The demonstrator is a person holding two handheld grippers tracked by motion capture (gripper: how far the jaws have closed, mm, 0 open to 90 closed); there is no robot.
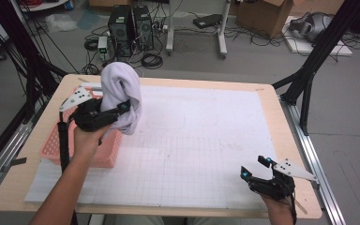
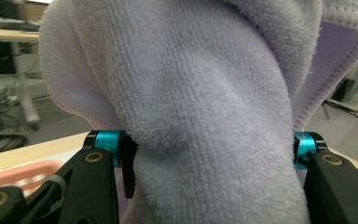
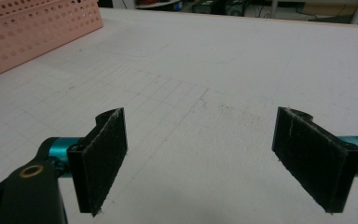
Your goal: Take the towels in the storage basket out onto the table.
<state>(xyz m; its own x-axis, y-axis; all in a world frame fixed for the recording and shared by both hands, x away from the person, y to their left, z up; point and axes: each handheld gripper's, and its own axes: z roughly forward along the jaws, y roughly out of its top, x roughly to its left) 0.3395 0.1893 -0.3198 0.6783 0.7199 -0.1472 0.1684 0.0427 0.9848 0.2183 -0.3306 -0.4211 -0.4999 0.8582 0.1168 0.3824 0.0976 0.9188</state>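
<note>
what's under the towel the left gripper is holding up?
The pink perforated basket sits below the bunched pale lavender towel, which the left gripper grips above it. The hand and towel cover most of the basket's inside, so whether anything lies in it cannot be told.

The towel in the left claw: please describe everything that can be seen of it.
The towel is pale lilac-white, soft terry cloth with a looped pile and a stitched hem along one edge. It is bunched and folded over, not spread. The left claw is shut on its thick middle; part bulges above, part hangs below. It is held up over the pink basket, at the table's far left. Nothing else touches it.
</note>
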